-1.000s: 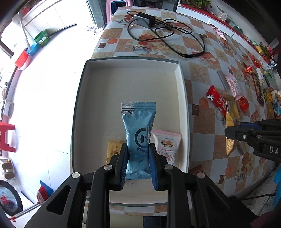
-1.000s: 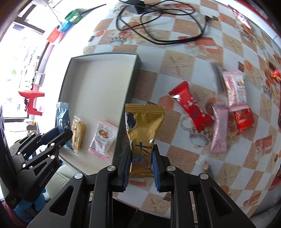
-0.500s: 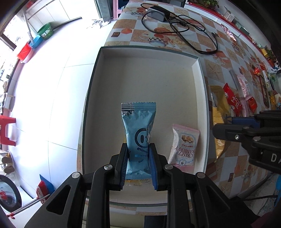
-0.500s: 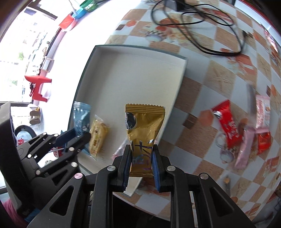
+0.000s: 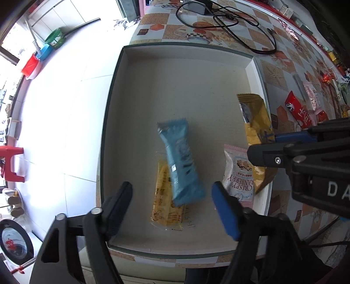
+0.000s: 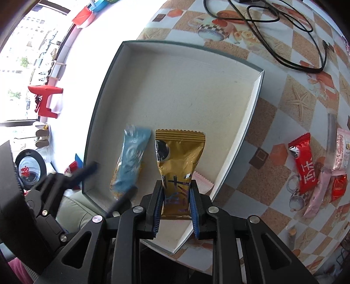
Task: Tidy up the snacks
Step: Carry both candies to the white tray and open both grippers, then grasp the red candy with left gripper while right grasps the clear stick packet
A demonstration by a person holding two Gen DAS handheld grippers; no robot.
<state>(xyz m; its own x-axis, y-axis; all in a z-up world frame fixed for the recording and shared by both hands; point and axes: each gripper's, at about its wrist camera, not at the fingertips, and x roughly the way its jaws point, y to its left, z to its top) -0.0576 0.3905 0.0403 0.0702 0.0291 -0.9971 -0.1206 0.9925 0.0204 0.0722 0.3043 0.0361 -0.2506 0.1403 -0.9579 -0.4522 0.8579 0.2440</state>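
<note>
A shallow white box (image 5: pixel 175 72) (image 6: pixel 186 83) sits at the table's near corner. My left gripper (image 5: pixel 172 198) is open above it; a blue snack packet (image 5: pixel 181 168) (image 6: pixel 131 161) lies free below, across a yellow packet (image 5: pixel 164 201). A pink cranberry packet (image 5: pixel 238 177) lies at the box's right side. My right gripper (image 6: pixel 176 196) is shut on a gold snack packet (image 6: pixel 178 161) (image 5: pixel 256 131) and holds it over the box's right part.
Red and pink snack packets (image 6: pixel 306 166) (image 5: pixel 299 109) lie on the checkered tablecloth right of the box. A black cable and charger (image 5: pixel 229 19) (image 6: pixel 284 32) lie beyond the box. The table edge and white floor are left of the box.
My left gripper opened and let go of the blue packet, which dropped onto the yellow packet. My right gripper carried the gold packet leftward over the box.
</note>
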